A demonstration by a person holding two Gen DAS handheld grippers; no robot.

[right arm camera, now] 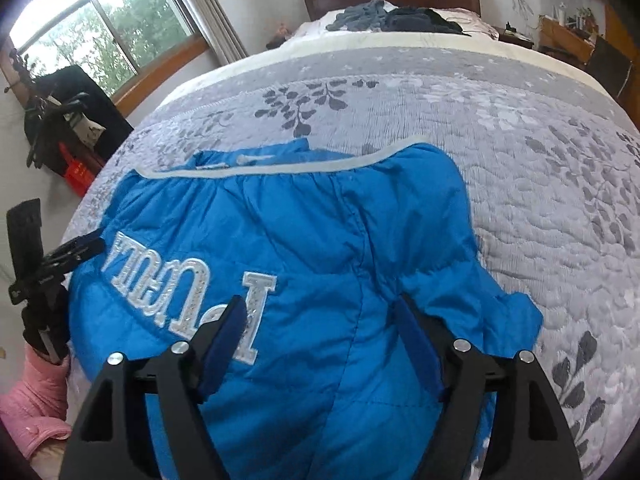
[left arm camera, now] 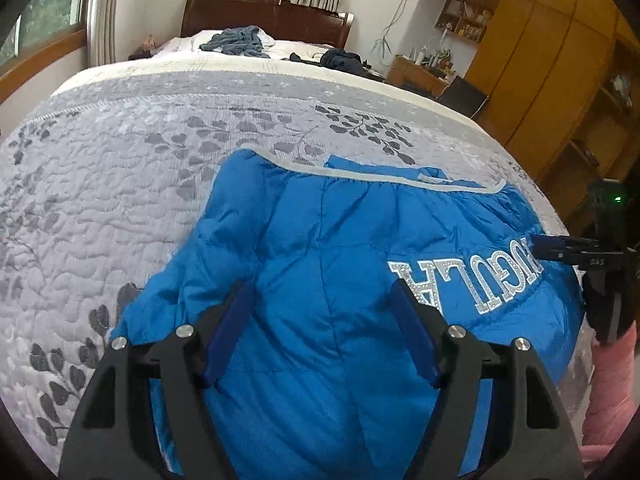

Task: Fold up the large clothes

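A blue padded jacket (left arm camera: 320, 240) (right arm camera: 304, 240) with silver letters lies spread on the grey leaf-patterned quilt (left arm camera: 100, 184) (right arm camera: 540, 168), its pale-trimmed hem toward the headboard. My left gripper (left arm camera: 320, 286) hovers open over the jacket's near part, with nothing between its blue pads (left arm camera: 228, 328); a sleeve end pokes out to its left. My right gripper (right arm camera: 320, 300) is also open over the jacket, beside the lettering, and holds nothing. Each gripper shows from the side in the other's view, at the jacket's edge: the right gripper (left arm camera: 560, 250) and the left gripper (right arm camera: 76, 250).
Dark crumpled clothes (left arm camera: 240, 42) (right arm camera: 396, 16) lie near the wooden headboard (left arm camera: 264, 16). Wooden wardrobes (left arm camera: 552, 64) and a desk stand at the right of the bed, a window (right arm camera: 100, 32) at the left. A pink sleeve (left arm camera: 612, 380) (right arm camera: 36, 392) is at the bed's near edge.
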